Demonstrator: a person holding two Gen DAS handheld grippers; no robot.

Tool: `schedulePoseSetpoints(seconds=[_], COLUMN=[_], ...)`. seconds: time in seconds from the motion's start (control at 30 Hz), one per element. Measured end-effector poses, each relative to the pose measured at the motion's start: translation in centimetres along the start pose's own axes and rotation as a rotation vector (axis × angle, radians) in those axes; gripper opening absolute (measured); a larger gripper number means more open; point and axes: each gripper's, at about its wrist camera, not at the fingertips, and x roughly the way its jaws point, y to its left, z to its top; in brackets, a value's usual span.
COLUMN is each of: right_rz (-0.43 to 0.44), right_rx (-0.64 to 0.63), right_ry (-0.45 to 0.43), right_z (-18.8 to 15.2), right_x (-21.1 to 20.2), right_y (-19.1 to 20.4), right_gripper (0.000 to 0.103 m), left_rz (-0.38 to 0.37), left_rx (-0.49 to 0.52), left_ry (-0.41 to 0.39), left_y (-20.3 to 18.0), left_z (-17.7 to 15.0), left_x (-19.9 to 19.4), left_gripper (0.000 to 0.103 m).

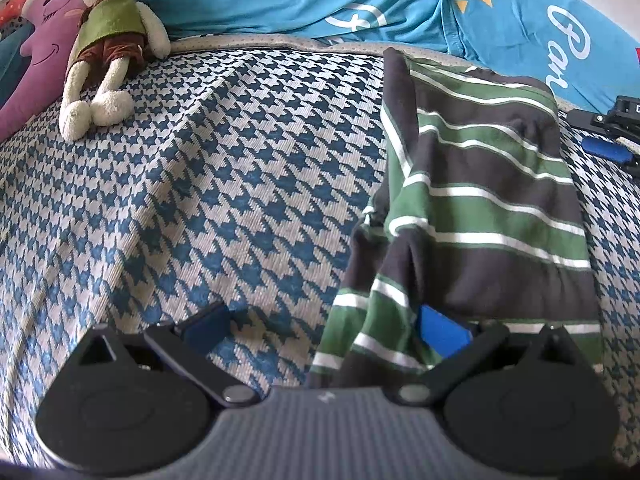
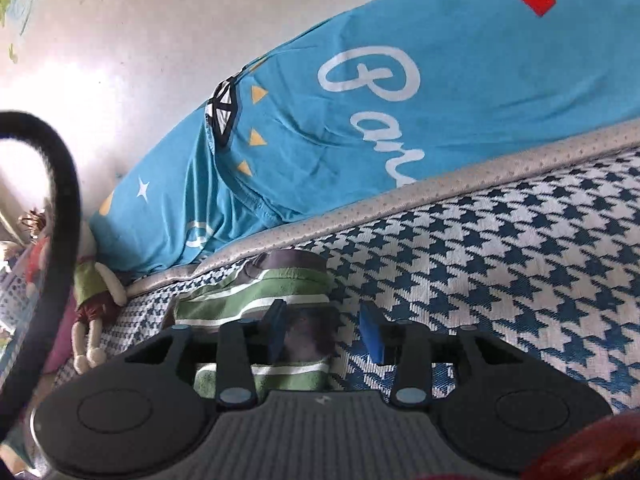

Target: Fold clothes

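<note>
I am working on the bed spread with a blue-and-white houndstooth woven cover (image 1: 200,184), with a bright blue printed pillow (image 2: 400,112) lying along its far edge. The green, charcoal and white striped shirt (image 1: 480,184) is lying folded into a long narrow strip on the cover, well apart from the cream plush rabbit in a green vest (image 1: 108,44).

My left gripper (image 1: 324,330) is standing wide open at the strip's near end, one blue pad touching the hem, nothing pinched. My right gripper (image 2: 326,334) is standing partly open, its fingers (image 2: 276,330) astride the cloth's edge without pressing it.

To do the next fold well, I judge I should be taking both corners of one end evenly, lifting just clear, and laying them square over the far end, smoothing the bunched sleeve near my left.
</note>
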Motion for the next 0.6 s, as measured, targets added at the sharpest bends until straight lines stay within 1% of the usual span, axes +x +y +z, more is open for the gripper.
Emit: schedulePoseSetpoints(seconds=[0.13,0.27,0.4,0.6], right_rz=[0.023,0.062,0.079,0.139], right_rx=[-0.001,-0.020,-0.079,-0.127], right_ry=[0.035,0.039,0.048,0.059], right_z=[-0.2,-0.1,-0.1,0.0], right_x=[1.1,1.7,2.4,3.5], right_y=[-0.4,-0.4,0.1,0.5], right_gripper=[0.044,0.046,0.046,0.047], left_rz=[0.005,0.003,0.005,0.005], left_rx=[0.001,-0.002,-0.001,0.003], left_ry=[0.000,0.001,0.001,-0.001], left_y=[-0.1,-0.2,-0.2,0.0], left_z=[0.0,0.1,0.1,0.0], left_x=[0.1,0.1,0.1,0.0], left_gripper=[0.103,0.103,0.103,0.103])
